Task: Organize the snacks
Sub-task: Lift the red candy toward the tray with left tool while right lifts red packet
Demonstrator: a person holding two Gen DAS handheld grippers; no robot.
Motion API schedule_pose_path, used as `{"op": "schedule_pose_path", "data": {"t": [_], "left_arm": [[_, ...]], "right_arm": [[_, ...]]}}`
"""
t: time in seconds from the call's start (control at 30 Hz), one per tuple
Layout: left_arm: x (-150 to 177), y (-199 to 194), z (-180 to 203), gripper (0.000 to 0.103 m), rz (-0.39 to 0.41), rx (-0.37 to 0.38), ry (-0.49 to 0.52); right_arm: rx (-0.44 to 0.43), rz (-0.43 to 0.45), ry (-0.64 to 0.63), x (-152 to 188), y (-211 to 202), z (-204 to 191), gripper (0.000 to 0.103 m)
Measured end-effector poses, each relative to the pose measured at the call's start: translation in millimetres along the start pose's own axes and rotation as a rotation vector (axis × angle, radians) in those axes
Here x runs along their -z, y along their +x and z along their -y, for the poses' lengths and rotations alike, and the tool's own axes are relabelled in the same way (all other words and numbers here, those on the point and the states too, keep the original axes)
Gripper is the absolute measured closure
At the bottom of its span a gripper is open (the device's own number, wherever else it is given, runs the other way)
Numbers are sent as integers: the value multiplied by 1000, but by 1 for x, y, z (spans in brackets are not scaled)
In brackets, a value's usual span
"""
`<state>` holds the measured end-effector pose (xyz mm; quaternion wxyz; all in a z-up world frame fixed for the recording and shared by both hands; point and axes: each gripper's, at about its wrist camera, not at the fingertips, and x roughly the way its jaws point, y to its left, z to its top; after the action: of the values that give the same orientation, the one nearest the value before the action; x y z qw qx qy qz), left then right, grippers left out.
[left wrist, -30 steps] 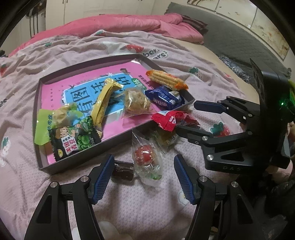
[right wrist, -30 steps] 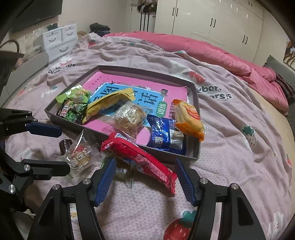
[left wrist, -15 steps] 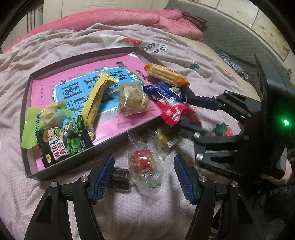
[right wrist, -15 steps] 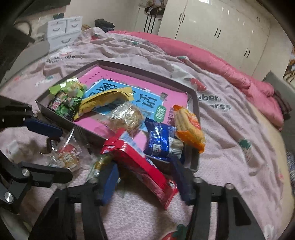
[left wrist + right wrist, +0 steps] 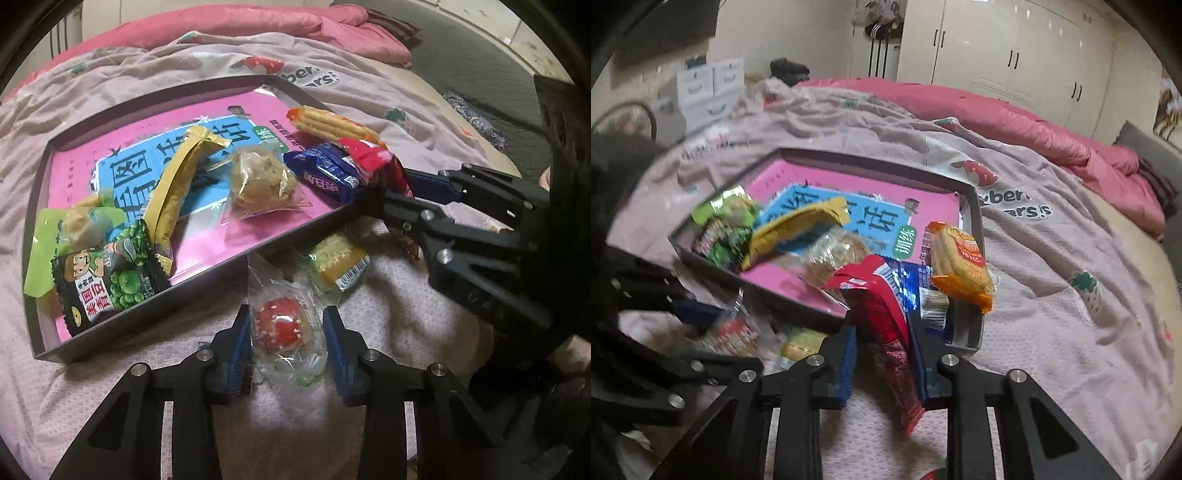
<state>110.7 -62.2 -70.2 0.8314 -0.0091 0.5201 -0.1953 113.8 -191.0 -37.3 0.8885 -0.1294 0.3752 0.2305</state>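
Fingers (image 5: 242, 332) of the left gripper (image 5: 288, 334) have just been closing, and they are now pinching one clear packet with a red candy (image 5: 282, 326) that is lying on the bed (image 5: 388, 280), just outside the near wall of the tray (image 5: 122, 315). Two blue fingers (image 5: 846, 354) of the right gripper (image 5: 884, 354) have also just been closing, and they are squeezing one red packet (image 5: 882, 314), lifting its top end up over the tray's near corner. One small yellow packet (image 5: 338, 264) is lying on the bed between the two grippers. Six snacks are sitting in the tray: one light green bag (image 5: 59, 236), one black bag with green peas (image 5: 110, 280), one long gold bar (image 5: 181, 181), one clear bag with a brown ball (image 5: 260, 181), one blue packet (image 5: 325, 173) and one orange cracker pack (image 5: 332, 123). They are all lying on one pink book (image 5: 133, 155).
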Motion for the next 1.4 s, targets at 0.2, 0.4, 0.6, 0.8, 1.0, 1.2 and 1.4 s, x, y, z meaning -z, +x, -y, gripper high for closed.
{"op": "schedule_pose_path", "data": {"t": [0.2,0.4,0.6,0.8,1.0,1.2,1.4], "left_arm": [[-1,-10,0,65,40,16,-1],[-3,-36,-2,65,112,36,-17],[-6,-54,-9,65,163,29,-50],[-6,-71,-23,65,204,11,-83],[-7,-86,-41,65,246,-26,-123],[-8,-97,-57,65,277,-48,-158],[-8,-109,-67,65,318,-72,-179]], "right_arm": [[-72,40,80,-2,-10,10,78],[-113,85,129,-5,-20,17,78],[-133,111,146,-8,-26,20,78],[-143,144,148,-9,-34,20,78],[-149,161,152,-10,-39,20,78],[-155,169,154,-10,-41,20,78],[-154,184,157,-11,-44,20,78]]}}
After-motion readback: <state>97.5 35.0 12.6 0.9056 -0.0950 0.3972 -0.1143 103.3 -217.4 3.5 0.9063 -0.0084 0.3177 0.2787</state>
